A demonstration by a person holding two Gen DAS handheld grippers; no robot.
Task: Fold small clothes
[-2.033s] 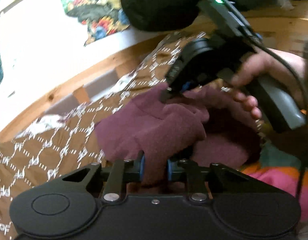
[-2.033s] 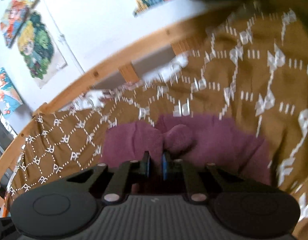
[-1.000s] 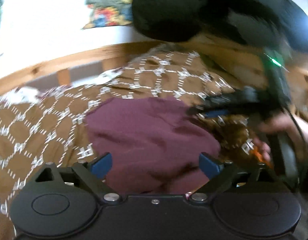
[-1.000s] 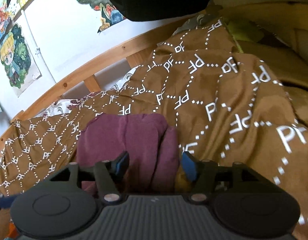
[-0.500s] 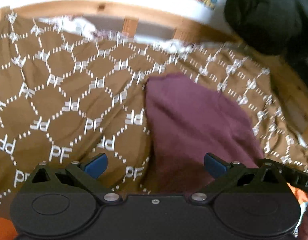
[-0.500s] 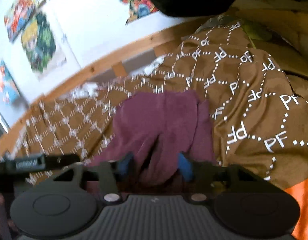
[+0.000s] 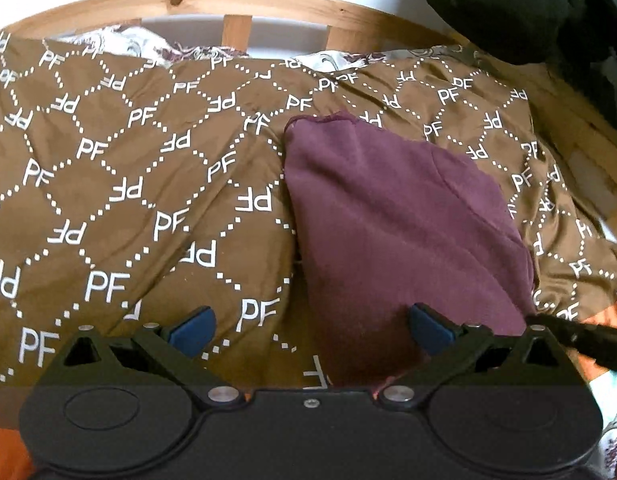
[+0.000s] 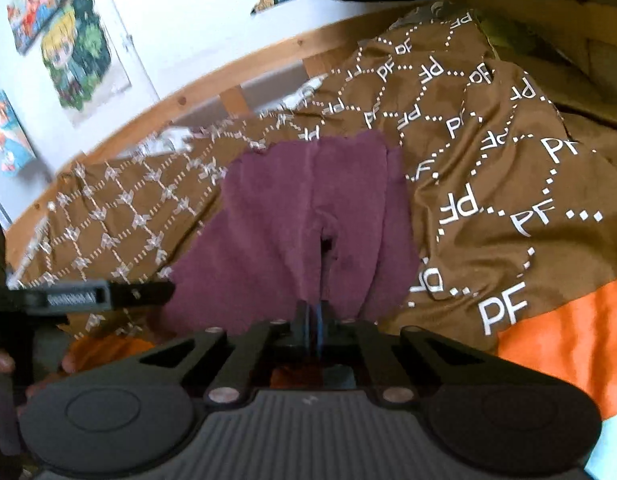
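Right wrist view shows the right gripper (image 8: 313, 316) with its jaws pinched together on the near edge of the maroon garment (image 8: 304, 216), low in the centre of the frame, the fabric puckering into a crease that runs up from the fingertips. Left wrist view shows the left gripper (image 7: 308, 328) spread wide and holding nothing, its right blue pad (image 7: 428, 330) over the garment's near hem and its left one over the brown PF-patterned blanket (image 7: 120, 184). The garment lies on that blanket in the centre right of the left view, one corner pointing toward the wooden bed rail (image 7: 236, 4) along the top. An orange cloth (image 8: 564, 340) shows at the lower right of the right view.

Judging by this, the step in hand is regrasping the near edge for another fold. To do it well, the left gripper would best shift toward the right of its frame so both pads straddle the hem, then close on the maroon cloth alone without catching the blanket beneath. Both grips should sit at the same edge, well apart, so the cloth lifts taut and even; the crease above the right gripper suggests it holds a bunched pinch, which could leave the fold skewed unless tensioned sideways first
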